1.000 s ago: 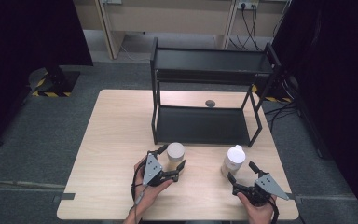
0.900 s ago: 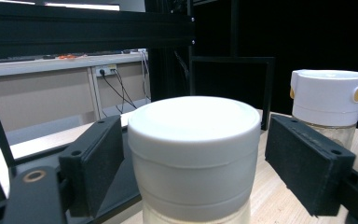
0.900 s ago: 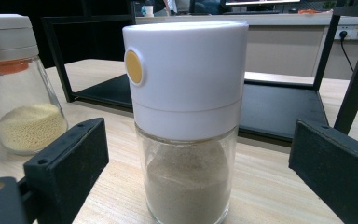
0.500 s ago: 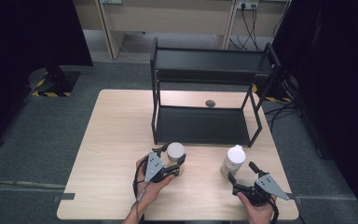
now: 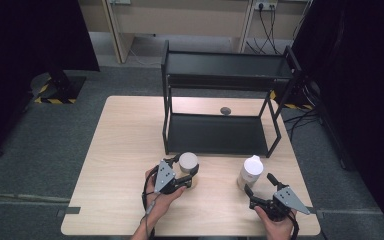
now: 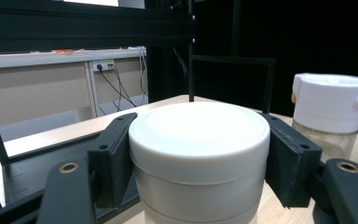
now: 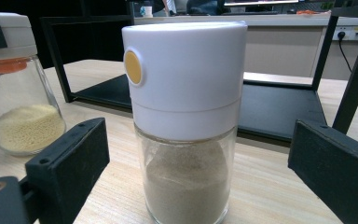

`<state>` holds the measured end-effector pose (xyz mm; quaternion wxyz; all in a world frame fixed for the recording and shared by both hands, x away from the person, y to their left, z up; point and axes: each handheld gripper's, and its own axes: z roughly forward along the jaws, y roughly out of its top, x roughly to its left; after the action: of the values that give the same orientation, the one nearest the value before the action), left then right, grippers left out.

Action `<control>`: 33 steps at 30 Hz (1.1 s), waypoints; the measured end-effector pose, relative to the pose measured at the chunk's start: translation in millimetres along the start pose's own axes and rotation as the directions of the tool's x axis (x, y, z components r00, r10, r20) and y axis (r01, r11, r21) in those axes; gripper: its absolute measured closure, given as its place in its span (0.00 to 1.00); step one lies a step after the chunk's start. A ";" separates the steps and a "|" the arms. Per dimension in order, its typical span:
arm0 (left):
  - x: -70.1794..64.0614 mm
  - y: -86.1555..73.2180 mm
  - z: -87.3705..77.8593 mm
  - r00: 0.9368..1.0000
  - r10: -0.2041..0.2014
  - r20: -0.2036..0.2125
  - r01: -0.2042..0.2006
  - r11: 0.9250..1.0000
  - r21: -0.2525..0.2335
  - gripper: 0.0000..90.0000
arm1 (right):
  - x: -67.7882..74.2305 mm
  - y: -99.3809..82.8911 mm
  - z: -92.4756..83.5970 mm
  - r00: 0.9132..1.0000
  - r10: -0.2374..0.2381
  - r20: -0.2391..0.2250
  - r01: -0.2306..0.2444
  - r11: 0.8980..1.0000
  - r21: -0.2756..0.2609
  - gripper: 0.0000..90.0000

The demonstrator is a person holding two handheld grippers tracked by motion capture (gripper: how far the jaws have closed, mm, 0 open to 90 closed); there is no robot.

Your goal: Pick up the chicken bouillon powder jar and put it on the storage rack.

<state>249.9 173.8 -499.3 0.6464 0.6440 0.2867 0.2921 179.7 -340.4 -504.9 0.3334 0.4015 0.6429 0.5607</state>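
**Left tool closes on a jar**

Since the earlier frame, the left tool (image 5: 190,172) has closed around the white-lidded jar (image 6: 199,140) on the desk (image 5: 125,150). The right tool (image 5: 260,186) stands open, straddling the spice shaker (image 7: 186,116) without touching. Lift straight up, keeping the jar upright.

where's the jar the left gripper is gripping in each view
High view: the left jar stands low and left of centre on the table, in front of the black rack.
Left gripper view: it sits at bottom centre, clamped between the two black fingers.
Right gripper view: it stands at the far left edge.
Shared landmark: the black rack.
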 end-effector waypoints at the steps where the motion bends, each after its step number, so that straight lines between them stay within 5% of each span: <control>1: -1.2 1.5 -0.3 1.000 0.004 -0.003 -0.004 1.000 -0.006 0.36 | 0.0 0.0 0.0 1.000 0.000 0.000 0.000 1.000 0.000 0.06; 33: 2.9 73.2 8.2 0.998 0.036 -0.050 -0.041 0.994 -0.103 0.37 | -0.2 -0.3 -0.3 1.000 0.008 0.003 -0.008 1.000 -0.002 0.06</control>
<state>257.3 170.5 -426.1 0.6660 0.6078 0.2741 0.3345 179.5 -340.8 -505.2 0.3325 0.4045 0.6404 0.5619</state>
